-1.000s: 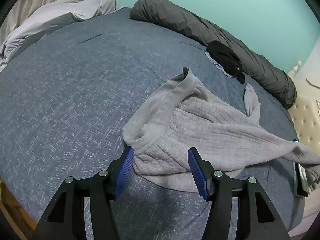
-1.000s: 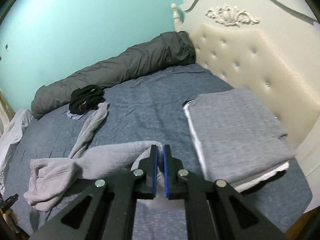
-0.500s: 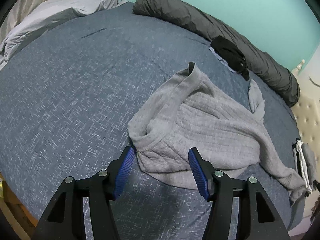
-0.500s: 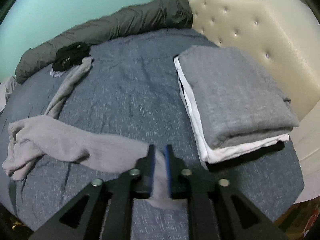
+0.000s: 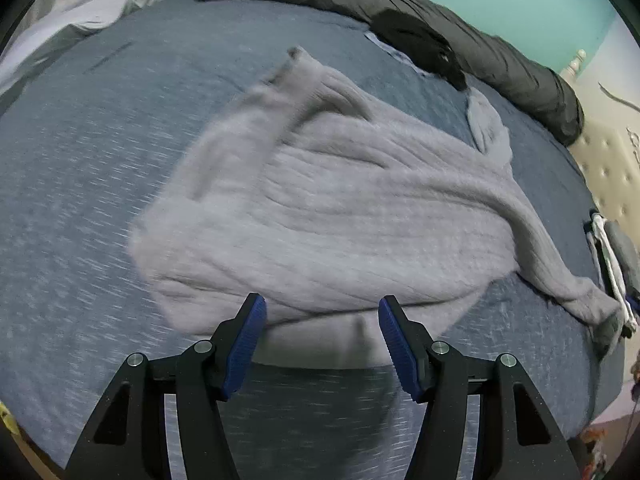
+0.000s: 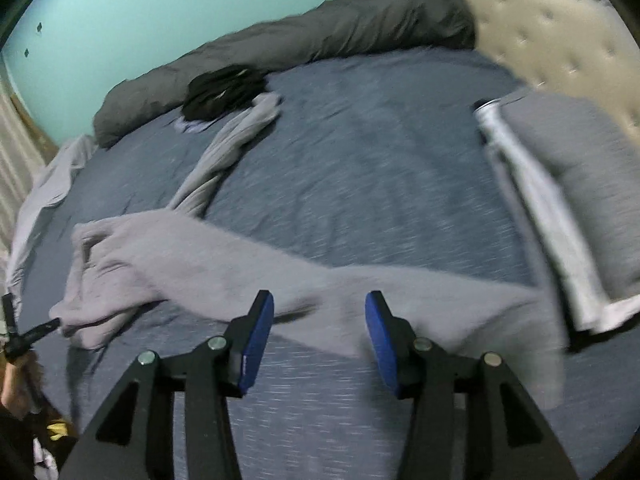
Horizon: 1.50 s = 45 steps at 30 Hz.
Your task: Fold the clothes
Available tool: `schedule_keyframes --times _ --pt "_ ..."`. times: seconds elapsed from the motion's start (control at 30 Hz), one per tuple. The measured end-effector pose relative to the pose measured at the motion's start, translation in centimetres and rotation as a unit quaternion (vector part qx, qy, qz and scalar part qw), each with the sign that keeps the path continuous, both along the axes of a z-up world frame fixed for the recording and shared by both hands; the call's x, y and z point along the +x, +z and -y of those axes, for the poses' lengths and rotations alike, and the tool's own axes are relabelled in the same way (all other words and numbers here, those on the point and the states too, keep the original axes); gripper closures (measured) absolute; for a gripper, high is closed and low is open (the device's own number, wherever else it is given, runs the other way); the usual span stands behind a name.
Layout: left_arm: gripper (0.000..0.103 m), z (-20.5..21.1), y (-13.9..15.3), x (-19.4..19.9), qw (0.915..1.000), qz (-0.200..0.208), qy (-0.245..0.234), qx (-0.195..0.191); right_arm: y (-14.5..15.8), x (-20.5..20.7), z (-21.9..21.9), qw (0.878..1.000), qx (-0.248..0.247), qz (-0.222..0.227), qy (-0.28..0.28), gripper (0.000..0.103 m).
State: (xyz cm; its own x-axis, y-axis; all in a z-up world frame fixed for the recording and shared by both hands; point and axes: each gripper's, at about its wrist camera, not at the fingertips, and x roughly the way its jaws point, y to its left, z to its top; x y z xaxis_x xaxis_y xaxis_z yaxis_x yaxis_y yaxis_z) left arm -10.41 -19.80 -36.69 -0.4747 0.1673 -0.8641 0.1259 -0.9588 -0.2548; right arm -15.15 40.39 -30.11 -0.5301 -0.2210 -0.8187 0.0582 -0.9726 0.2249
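Sweater (image 5: 340, 216), grey and ribbed, lies spread on the bed (image 5: 80, 184). From my left view I see its body just past the left hand-held gripper (image 5: 322, 320), whose jaws stand wide and empty over the hem. My right view shows what that one barely catches: a sleeve across the front of the right hand-held gripper (image 6: 319, 312), also wide and empty, and the folded stack (image 6: 580, 184) by the headboard. Farther back sit a black garment (image 6: 224, 90) and dark bolster (image 6: 288, 48).
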Motion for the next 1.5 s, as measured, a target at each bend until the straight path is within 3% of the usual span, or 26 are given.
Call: schedule_keyframes --times 0.2,0.4,0.5,0.57,0.63,0.73,0.93,1.13,1.17,1.2,1.3,1.5 --pt "0.039 -2.0 -2.4 -1.6 0.9991 0.021 0.001 0.038 -3.0 -1.0 4.8 0.999 -0.022 0.025 0.039 0.054" --pt "0.039 -1.4 -4.1 -2.7 0.9934 0.028 0.041 0.103 -5.0 -0.8 6.1 0.997 -0.029 0.044 0.061 0.054" --pt "0.039 -1.0 -4.4 -3.2 0.9919 0.023 0.051 0.114 -5.7 -0.7 6.3 0.996 -0.019 0.045 0.072 0.054" --pt "0.047 -0.7 -4.7 -3.5 0.9909 0.022 0.055 0.121 -6.3 -0.9 6.7 0.996 -0.020 0.048 0.075 0.054" --pt "0.078 -0.4 -5.0 -3.7 0.9898 0.022 0.059 0.127 -6.8 -1.2 7.0 0.995 -0.022 0.053 0.076 0.053" --pt "0.091 -0.2 -4.7 -3.5 0.9904 0.015 0.050 0.128 -7.3 -1.7 7.8 0.995 -0.022 0.051 0.081 0.045" --pt "0.095 0.6 -3.0 -2.8 0.9913 -0.008 0.033 0.127 -8.2 -3.3 9.7 0.994 -0.006 0.051 0.097 0.041" --pt "0.095 0.4 -1.1 -2.6 0.9928 -0.024 0.012 0.117 -10.4 -5.3 12.1 0.990 0.041 0.061 0.119 0.041" --pt "0.095 0.5 -0.8 -2.5 0.9930 -0.026 0.009 0.115 -11.0 -5.5 12.4 0.988 0.048 0.069 0.126 0.053" --pt "0.095 0.5 -0.4 -2.4 0.9932 -0.028 0.007 0.113 -11.7 -5.7 12.7 0.987 0.055 0.078 0.132 0.078" --pt "0.095 1.0 0.4 -2.0 0.9932 -0.034 0.002 0.112 -11.9 -5.4 12.7 0.986 0.064 0.073 0.136 0.100" --pt "0.096 1.5 2.8 -0.3 0.9934 -0.051 -0.012 0.102 -8.3 -2.9 11.5 0.987 0.053 0.032 0.151 0.101"
